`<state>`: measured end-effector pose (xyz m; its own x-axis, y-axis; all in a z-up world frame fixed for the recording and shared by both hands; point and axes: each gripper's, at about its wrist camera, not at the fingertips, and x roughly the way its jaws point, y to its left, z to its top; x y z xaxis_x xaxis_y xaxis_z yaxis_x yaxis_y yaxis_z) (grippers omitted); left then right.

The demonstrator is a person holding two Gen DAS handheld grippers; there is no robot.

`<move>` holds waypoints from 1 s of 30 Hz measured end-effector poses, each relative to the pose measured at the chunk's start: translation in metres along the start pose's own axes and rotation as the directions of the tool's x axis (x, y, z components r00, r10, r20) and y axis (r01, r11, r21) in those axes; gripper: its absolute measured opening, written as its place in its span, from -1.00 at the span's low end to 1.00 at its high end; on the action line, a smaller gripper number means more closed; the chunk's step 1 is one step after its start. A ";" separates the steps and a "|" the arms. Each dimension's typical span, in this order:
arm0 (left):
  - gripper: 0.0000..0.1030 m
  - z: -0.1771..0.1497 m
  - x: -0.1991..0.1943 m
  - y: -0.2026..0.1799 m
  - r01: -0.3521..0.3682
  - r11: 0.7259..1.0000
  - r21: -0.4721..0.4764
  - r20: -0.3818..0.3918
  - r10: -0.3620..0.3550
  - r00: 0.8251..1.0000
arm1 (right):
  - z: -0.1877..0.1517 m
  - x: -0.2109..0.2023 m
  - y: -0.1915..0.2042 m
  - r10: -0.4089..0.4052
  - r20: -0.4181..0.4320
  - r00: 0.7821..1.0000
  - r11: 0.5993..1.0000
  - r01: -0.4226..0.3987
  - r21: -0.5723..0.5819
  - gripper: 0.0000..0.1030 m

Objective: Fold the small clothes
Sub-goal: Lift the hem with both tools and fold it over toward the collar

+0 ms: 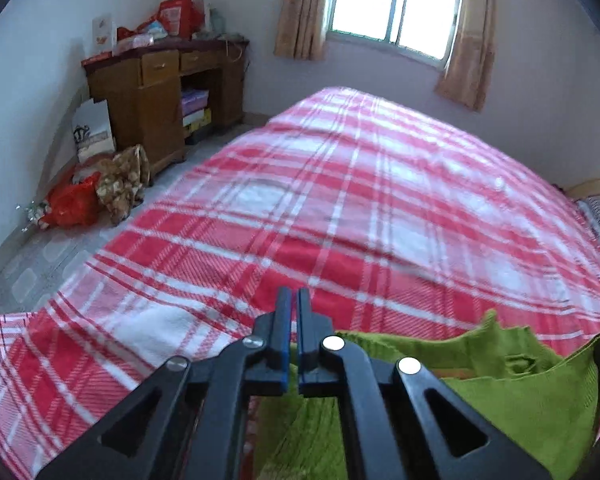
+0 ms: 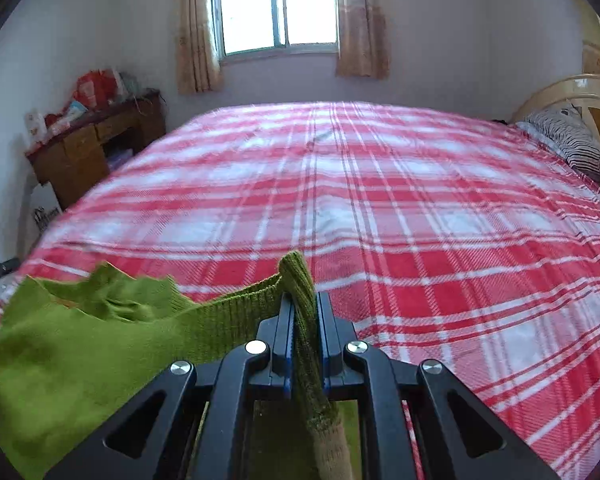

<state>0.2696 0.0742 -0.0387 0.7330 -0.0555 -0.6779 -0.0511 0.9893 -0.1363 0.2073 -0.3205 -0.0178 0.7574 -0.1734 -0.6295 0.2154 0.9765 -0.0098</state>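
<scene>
A small green knitted garment [image 2: 80,352] hangs above the red and white plaid bed [image 2: 380,208]. My right gripper [image 2: 305,300] is shut on its ribbed hem, which sticks up between the fingers. The cloth stretches away to the left. In the left wrist view the same green garment [image 1: 532,392] lies to the right of and below my left gripper [image 1: 294,296]. The left jaws stand nearly closed with a thin gap, and no cloth shows between the tips. Whether cloth is pinched lower down is hidden.
A wooden desk [image 1: 160,92] with red bags on top stands at the left wall. Bags and a plush toy [image 1: 120,184] lie on the floor. A window [image 2: 278,6] with curtains is at the back. A striped pillow [image 2: 572,144] and headboard are at the right.
</scene>
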 end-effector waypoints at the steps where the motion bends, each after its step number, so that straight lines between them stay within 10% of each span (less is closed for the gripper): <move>1: -0.97 -0.003 0.005 -0.001 -0.010 1.000 0.007 -0.013 0.010 1.000 | -0.001 0.006 -0.001 -0.008 -0.016 1.000 1.000 0.008 -0.001 -0.82; 7: -0.97 -0.005 0.014 -0.007 -0.052 0.998 0.038 -0.064 0.054 0.997 | -0.005 0.029 -0.011 -0.155 -0.154 0.976 0.987 0.160 0.021 -0.82; 11: -0.94 0.004 -0.003 0.004 0.030 1.000 0.004 -0.075 -0.029 0.997 | -0.012 0.035 -0.038 -0.098 -0.225 0.969 0.983 0.129 0.127 -0.82; 14: -0.62 0.011 -0.032 0.015 0.042 0.999 0.034 -0.018 -0.041 0.999 | -0.016 0.026 -0.044 -0.071 -0.190 0.979 0.983 0.101 0.151 -0.82; 17: 0.16 0.005 -0.050 0.024 0.067 0.995 0.074 -0.026 -0.065 0.998 | -0.017 0.016 -0.048 -0.049 -0.145 0.988 0.980 0.076 0.186 -0.81; 20: 0.25 -0.005 -0.052 0.020 0.089 0.989 0.117 -0.063 -0.082 0.995 | -0.015 -0.004 -0.055 -0.027 -0.035 0.999 0.971 0.035 0.236 -0.79; 21: 0.27 -0.008 -0.051 0.014 0.095 0.985 0.147 -0.079 -0.084 0.993 | -0.013 -0.014 -0.056 -0.012 0.005 1.000 0.967 0.011 0.255 -0.71; 24: 0.29 -0.019 -0.040 -0.008 0.064 0.966 0.251 -0.100 -0.040 0.994 | -0.011 -0.038 -0.063 0.070 0.071 0.995 0.948 -0.089 0.307 0.57; 30: 0.12 -0.038 -0.011 -0.032 0.028 0.945 0.327 -0.143 0.020 0.990 | -0.010 -0.055 -0.030 0.165 -0.038 0.986 0.980 -0.160 0.115 0.65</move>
<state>0.2372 0.0379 -0.0538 0.6272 -0.0547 -0.7769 0.1942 0.9770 0.0880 0.1533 -0.3390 0.0093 0.7586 -0.0045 -0.6515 0.1606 0.9704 0.1802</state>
